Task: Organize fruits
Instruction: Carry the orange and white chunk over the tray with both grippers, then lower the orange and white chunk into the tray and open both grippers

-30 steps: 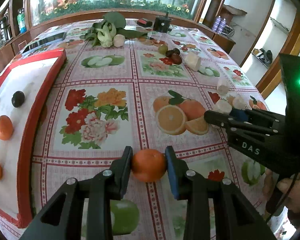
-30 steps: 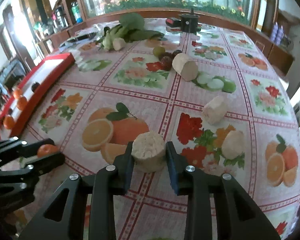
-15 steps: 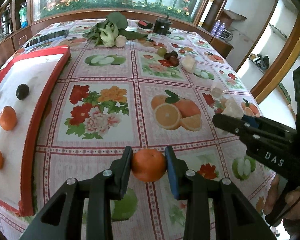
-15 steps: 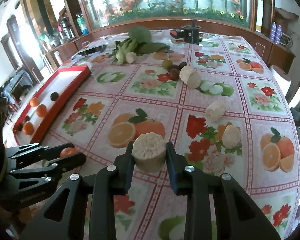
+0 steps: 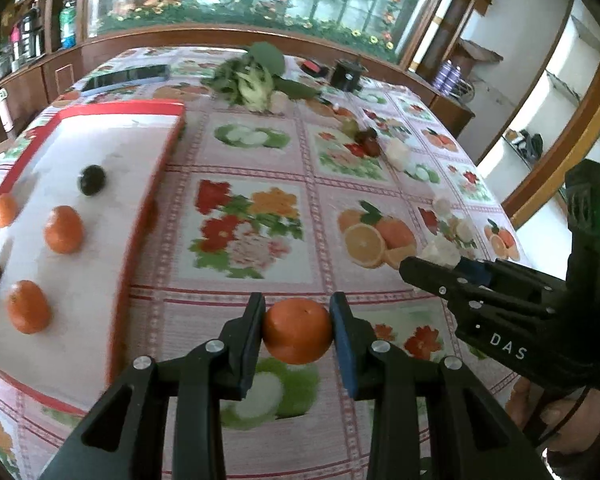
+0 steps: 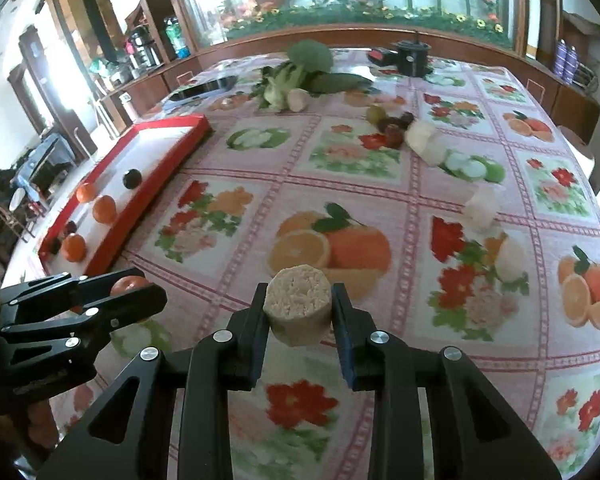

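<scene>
1. Orange (image 5: 297,330) sits pinched between the two fingers of my left claw (image 5: 297,332), held up off the tablecloth (image 5: 252,292), pads pressed on both its sides.
2. My right claw (image 6: 299,312) pinches a pale, cut cylinder chunk (image 6: 298,310), its rough flat end facing up; it too hangs clear of the cloth.
3. From the left camera I see my right claw (image 5: 440,276) off to the right, with a hand (image 5: 556,416) gripping its handle.
4. To my left lies a red-rimmed tray (image 5: 152,208) with a white floor. On it rest three oranges (image 5: 63,229), a dark round fruit (image 5: 91,179) and a small dark reddish piece at the edge.
5. On the cloth to the right, well apart from the tray, lie more pale chunks (image 6: 480,210), one of them beside a cluster of small dark and green fruits (image 6: 394,126).
6. At the far end lie leafy greens (image 6: 296,76) and a black pot-like thing (image 6: 412,56).
</scene>
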The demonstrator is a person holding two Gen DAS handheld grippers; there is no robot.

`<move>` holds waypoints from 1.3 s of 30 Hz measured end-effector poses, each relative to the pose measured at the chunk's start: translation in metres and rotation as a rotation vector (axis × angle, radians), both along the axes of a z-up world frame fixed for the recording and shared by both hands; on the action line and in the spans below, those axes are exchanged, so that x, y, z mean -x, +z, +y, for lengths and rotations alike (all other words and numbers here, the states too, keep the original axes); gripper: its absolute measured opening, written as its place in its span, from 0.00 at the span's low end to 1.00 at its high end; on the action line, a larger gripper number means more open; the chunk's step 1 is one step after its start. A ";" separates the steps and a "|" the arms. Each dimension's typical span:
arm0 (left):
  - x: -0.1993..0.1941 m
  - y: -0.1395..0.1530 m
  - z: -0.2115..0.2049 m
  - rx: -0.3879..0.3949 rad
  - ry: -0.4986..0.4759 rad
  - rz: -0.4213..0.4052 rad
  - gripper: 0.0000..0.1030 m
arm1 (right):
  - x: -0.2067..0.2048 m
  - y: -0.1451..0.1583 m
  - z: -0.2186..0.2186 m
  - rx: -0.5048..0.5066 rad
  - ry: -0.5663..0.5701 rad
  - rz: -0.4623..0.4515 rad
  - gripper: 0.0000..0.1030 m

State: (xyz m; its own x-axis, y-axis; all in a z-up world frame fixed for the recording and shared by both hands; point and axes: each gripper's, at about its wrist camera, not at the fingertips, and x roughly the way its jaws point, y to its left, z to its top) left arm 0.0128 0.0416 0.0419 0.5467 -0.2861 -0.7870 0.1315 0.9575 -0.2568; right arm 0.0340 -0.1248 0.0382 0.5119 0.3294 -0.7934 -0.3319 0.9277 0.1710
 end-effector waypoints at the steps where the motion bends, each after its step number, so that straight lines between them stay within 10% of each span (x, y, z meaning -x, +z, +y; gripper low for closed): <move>1: 0.000 0.001 0.005 0.001 0.010 -0.003 0.35 | 0.000 0.001 0.004 0.000 0.007 -0.002 0.28; 24: -0.019 0.006 0.162 -0.065 0.258 -0.016 0.35 | -0.030 0.020 0.186 0.014 0.271 -0.086 0.28; 39: -0.055 -0.022 0.204 -0.073 0.322 0.044 0.35 | -0.070 -0.009 0.230 0.057 0.269 -0.023 0.28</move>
